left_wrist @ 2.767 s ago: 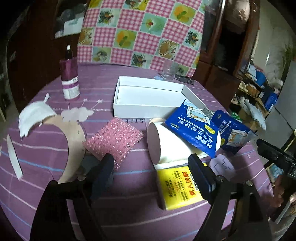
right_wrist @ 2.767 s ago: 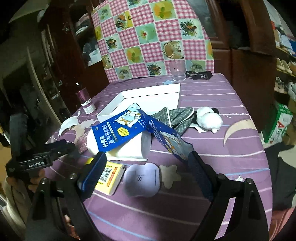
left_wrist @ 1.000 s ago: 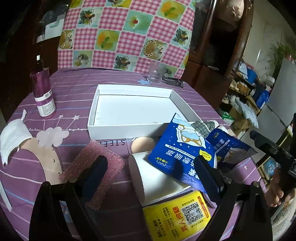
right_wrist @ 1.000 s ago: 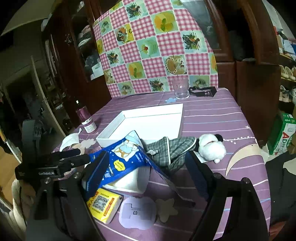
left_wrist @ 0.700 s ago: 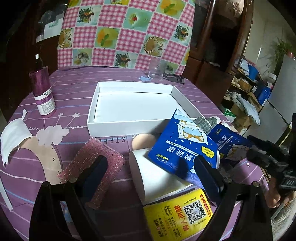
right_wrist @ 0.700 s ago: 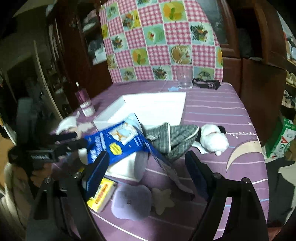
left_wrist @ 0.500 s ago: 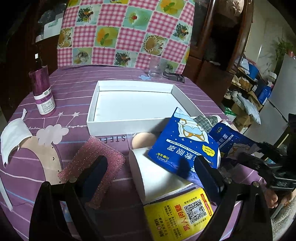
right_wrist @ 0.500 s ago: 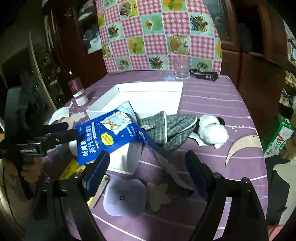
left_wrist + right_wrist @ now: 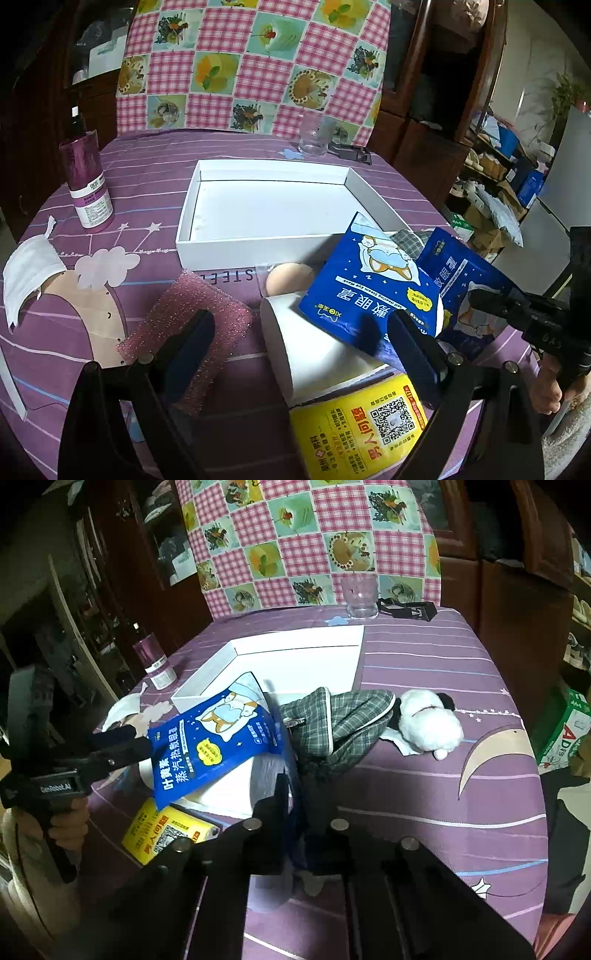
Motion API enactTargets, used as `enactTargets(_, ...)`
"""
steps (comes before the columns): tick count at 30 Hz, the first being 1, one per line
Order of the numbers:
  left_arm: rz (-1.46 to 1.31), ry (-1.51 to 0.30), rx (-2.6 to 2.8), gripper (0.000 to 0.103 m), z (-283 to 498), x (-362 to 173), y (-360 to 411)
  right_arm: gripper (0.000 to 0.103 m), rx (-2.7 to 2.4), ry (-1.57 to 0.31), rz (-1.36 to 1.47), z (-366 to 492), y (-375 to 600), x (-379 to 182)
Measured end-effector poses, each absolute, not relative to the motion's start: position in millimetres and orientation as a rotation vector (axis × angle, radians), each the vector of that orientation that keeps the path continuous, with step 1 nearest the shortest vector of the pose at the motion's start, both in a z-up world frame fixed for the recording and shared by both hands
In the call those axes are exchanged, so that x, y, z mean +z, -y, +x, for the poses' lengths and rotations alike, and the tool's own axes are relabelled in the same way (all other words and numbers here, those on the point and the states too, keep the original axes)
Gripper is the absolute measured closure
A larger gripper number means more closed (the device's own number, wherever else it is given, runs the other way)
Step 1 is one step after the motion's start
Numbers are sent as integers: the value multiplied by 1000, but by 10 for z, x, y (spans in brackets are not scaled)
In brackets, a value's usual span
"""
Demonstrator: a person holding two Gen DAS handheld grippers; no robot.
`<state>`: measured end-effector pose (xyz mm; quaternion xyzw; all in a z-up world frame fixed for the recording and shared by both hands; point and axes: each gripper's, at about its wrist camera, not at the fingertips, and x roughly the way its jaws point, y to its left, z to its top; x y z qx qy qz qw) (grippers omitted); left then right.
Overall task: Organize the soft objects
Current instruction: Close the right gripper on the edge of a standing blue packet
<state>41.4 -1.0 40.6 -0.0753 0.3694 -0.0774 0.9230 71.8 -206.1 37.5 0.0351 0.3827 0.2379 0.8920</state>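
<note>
My right gripper point(image 9: 295, 790) is closing tight on the lower edge of a blue eye-mask packet point(image 9: 465, 280), which stands edge-on between its pads. A second blue packet point(image 9: 210, 742) leans on a white paper roll point(image 9: 321, 354). Behind them lie a plaid cloth point(image 9: 340, 720) and a white plush dog point(image 9: 428, 720). My left gripper point(image 9: 303, 343) hangs open just above the roll, holding nothing. A pink sponge point(image 9: 207, 306) lies by its left finger and a beige puff point(image 9: 286, 278) sits before the white box point(image 9: 258, 243).
A yellow pack point(image 9: 362, 432) lies under the roll at the table's near edge. A purple bottle point(image 9: 88, 184) and a white face mask point(image 9: 26, 266) are at the left. A glass point(image 9: 314, 138) stands behind the box. A checked chair back rises beyond the table.
The right gripper's jaws have gone from wide open to shut on the blue packet's edge, after sinking a little toward it. The left gripper has stayed where it was.
</note>
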Motion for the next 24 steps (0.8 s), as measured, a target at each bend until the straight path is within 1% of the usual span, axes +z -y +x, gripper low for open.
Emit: enactTargets(24,-155,-755,-161,8,410,382,22,98,488,-725,154,693,2153,484)
